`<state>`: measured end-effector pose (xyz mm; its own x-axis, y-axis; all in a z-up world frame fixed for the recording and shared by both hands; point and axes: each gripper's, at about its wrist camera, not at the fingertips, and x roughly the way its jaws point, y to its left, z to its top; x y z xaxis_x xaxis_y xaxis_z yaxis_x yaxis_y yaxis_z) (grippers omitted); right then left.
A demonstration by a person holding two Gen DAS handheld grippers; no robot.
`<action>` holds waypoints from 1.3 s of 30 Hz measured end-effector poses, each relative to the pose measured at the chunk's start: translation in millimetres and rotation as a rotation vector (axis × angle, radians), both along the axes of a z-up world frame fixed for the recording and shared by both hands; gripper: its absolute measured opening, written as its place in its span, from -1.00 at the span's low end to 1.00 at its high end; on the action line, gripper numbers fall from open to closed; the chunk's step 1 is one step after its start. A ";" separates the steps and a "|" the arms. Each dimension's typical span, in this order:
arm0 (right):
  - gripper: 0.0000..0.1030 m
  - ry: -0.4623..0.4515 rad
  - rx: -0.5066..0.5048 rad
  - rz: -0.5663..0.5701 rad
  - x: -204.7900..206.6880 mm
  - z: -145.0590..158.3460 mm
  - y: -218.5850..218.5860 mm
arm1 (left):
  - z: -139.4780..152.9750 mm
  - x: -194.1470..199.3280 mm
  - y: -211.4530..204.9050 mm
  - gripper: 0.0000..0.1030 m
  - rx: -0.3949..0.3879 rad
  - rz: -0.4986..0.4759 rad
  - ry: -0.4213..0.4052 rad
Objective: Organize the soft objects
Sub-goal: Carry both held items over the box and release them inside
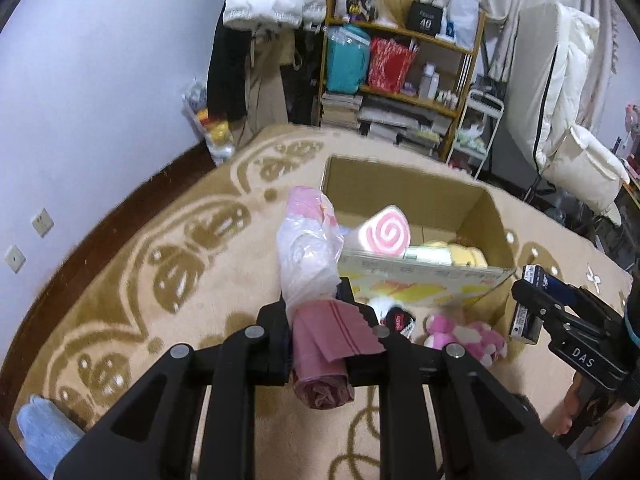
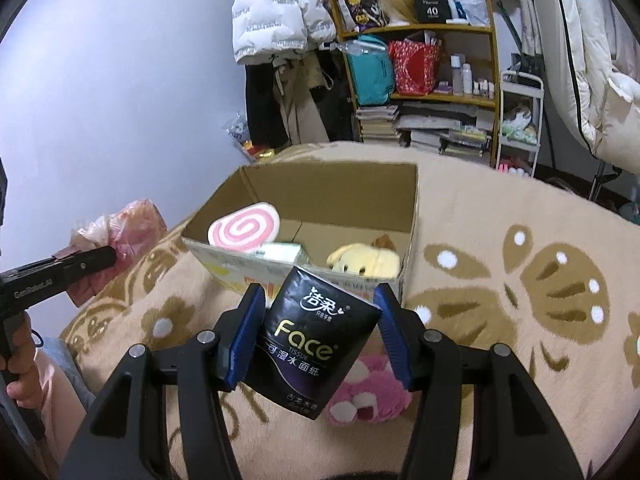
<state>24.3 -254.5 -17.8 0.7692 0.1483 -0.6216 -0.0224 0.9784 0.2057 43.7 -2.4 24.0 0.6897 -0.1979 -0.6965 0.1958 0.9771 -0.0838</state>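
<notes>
My left gripper [image 1: 318, 304] is shut on a pink roll of plastic bags [image 1: 310, 276], held above the rug left of the open cardboard box [image 1: 486, 216]; it also shows in the right wrist view [image 2: 120, 240]. My right gripper [image 2: 320, 312] is shut on a black Face tissue pack [image 2: 316, 340], just in front of the box [image 2: 328, 188]; that pack shows at the right in the left wrist view [image 1: 528, 308]. Inside the box lie a pink swirl plush [image 2: 244, 230], a yellow plush [image 2: 364, 260] and a pale green pack [image 2: 282, 251]. A pink plush toy [image 2: 372, 388] lies on the rug below my right gripper.
The box stands on a beige rug with brown butterfly patterns [image 2: 540, 280]. Behind it are a wooden shelf with bags and books [image 2: 420, 80], hanging jackets [image 2: 280, 12] and a white wire cart [image 2: 520, 120]. A small black and red object [image 1: 400, 320] lies by the pink plush.
</notes>
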 end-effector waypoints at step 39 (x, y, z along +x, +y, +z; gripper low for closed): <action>0.85 0.013 -0.034 -0.020 104.2 2.7 -26.2 | -24.2 100.8 -58.3 0.43 0.080 -0.089 -0.002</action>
